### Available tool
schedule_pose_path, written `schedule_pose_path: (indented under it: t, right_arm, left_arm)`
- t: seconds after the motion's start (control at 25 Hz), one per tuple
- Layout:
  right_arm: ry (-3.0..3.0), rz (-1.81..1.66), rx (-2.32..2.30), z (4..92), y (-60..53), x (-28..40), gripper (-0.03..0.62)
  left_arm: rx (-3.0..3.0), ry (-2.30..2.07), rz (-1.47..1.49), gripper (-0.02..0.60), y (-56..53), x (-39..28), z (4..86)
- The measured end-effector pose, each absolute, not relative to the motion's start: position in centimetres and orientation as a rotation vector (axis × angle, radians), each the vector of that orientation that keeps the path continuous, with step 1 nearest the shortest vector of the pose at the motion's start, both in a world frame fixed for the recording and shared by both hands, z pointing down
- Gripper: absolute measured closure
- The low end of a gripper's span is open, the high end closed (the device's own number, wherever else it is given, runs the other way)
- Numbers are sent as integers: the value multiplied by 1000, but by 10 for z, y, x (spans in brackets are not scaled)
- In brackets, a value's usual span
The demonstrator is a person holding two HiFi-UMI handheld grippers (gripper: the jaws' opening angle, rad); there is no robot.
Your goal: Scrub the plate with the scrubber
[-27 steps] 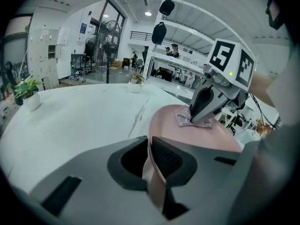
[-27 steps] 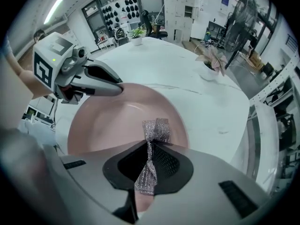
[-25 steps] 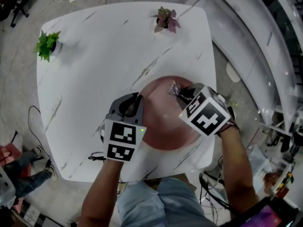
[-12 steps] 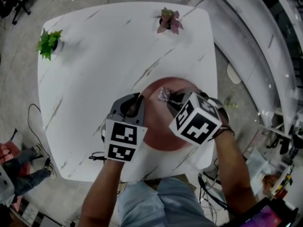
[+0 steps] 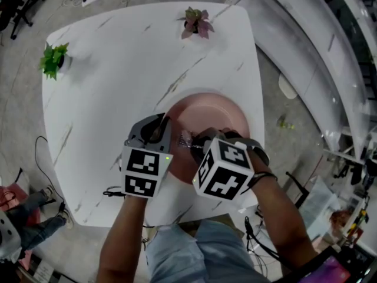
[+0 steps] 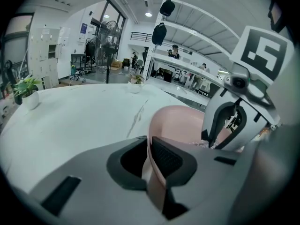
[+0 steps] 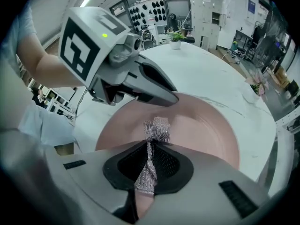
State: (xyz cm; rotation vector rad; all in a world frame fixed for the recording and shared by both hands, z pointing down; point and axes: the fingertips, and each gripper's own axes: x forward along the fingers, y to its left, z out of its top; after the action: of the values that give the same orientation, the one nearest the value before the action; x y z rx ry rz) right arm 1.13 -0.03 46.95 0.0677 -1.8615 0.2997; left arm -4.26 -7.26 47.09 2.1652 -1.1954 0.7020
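Note:
A pink plate (image 5: 213, 114) lies on the white marble table (image 5: 118, 69) near its front edge. My left gripper (image 5: 160, 135) is shut on the plate's left rim (image 6: 151, 163); the rim runs between the two dark pads. My right gripper (image 5: 193, 142) is shut on a silvery mesh scrubber (image 7: 154, 136), whose free end rests on the plate's surface (image 7: 206, 125) close to the left gripper (image 7: 140, 86). In the left gripper view the right gripper (image 6: 232, 121) stands over the plate (image 6: 180, 123) just to the right.
A green potted plant (image 5: 54, 59) stands at the table's far left corner and a pink-leaved plant (image 5: 195, 22) at the far edge. The table's right edge (image 5: 259, 87) drops to the floor, with curved white counters (image 5: 330, 52) beyond.
My right gripper has dragged the scrubber across the plate from its far right part toward the left and nearer me, ending beside the left gripper. The left gripper kept its hold on the rim.

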Motion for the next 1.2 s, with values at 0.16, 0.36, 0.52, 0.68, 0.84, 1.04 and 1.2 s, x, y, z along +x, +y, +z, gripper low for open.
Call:
schedule_pose_path:
  t: [0.16, 0.36, 0.52, 0.68, 0.84, 1.04, 1.2]
  right_arm:
    - [-1856, 322, 51, 470, 20, 18, 546]
    - [-1847, 368, 65, 470, 34, 36, 546]
    - [-1823, 413, 122, 470, 35, 58, 546]
    - [-1799, 448, 216, 471, 21, 79, 546]
    - [-1785, 465, 300, 472, -2, 92, 545]
    - [-1773, 457, 364, 474, -29, 96, 545]
    - [-1794, 460, 372, 474, -41, 81, 545]
  left_arm:
    - [2166, -1198, 703, 554, -73, -42, 471]
    - [2170, -1215, 699, 554, -73, -43, 470]
    - [2171, -1209, 700, 554, -73, -43, 470]
    - [2164, -1195, 712, 554, -72, -43, 470]
    - [2164, -1187, 717, 554, -71, -41, 470]
    - [2177, -1196, 706, 554, -73, -40, 470]
    - [2181, -1194, 710, 554, -73, -41, 470]
